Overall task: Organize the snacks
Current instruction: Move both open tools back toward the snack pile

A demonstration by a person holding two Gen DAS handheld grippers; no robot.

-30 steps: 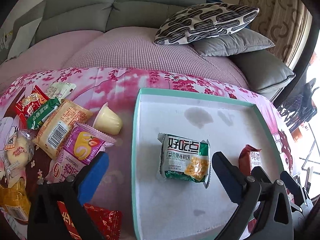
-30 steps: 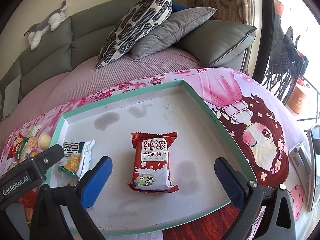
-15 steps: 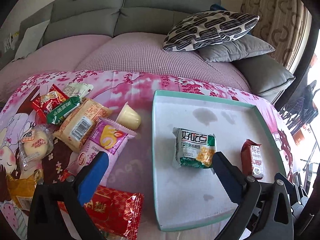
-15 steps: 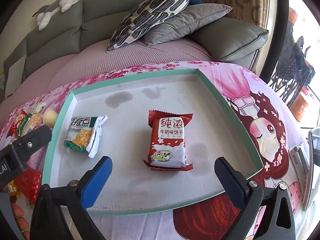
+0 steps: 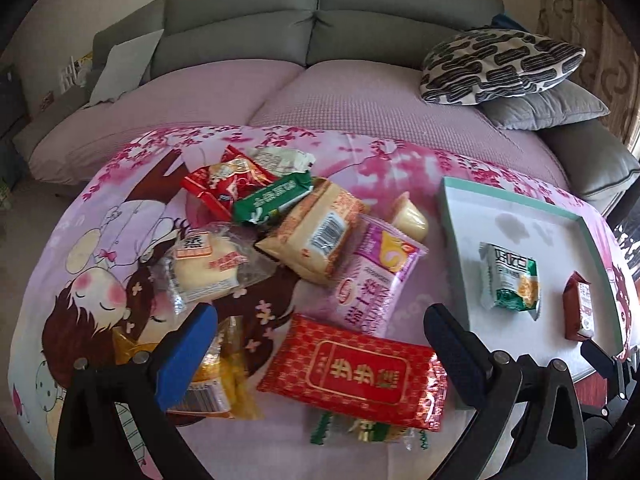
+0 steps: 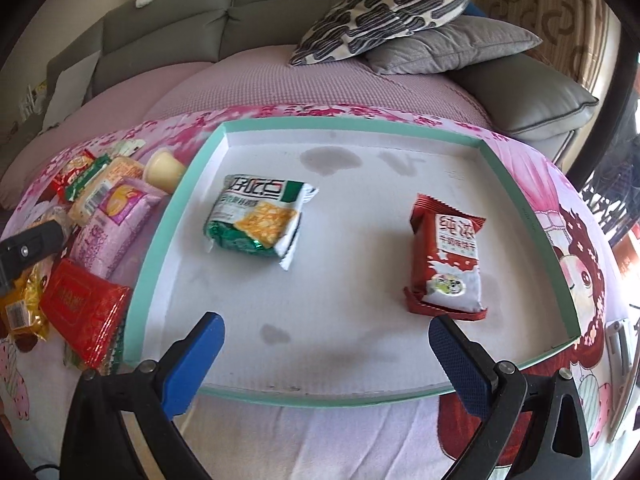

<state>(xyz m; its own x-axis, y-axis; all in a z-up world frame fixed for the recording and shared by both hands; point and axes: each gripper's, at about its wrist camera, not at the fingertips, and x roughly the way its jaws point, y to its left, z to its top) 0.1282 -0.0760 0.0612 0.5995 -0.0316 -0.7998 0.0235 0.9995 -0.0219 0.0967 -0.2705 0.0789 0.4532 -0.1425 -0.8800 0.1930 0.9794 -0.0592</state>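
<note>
My left gripper (image 5: 320, 340) hangs over the snack pile with its blue pads spread wide, nothing between them. Far left in the heap, a clear-wrapped bun (image 5: 206, 266) lies on the pink cartoon tablecloth (image 5: 80, 240), and just near of it a yellow packet (image 5: 218, 376) sits partly under my left pad. Beyond those, a red wrapper (image 5: 224, 190) and a green bar (image 5: 274, 198) lean on each other, and a tan packet with a barcode (image 5: 316, 236) rests beside them. Nearest me in the middle is the big red packet (image 5: 356, 372), with the purple packet (image 5: 374, 282) touching its far edge. A pale jelly cup (image 5: 410, 218) lies just left of the tray.

Over to the right: the white tray with the teal rim (image 6: 176, 216) holds two snacks, well apart. The green-and-white cracker packet (image 6: 260, 222) lies towards its left, the dark red biscuit packet (image 6: 448, 260) towards its right. My right gripper (image 6: 326, 364) hovers over the tray's near edge, pads spread, holding nothing. Behind it all, a grey sofa (image 6: 168, 36) with a patterned cushion (image 6: 392, 8) stacked on a grey one.
</note>
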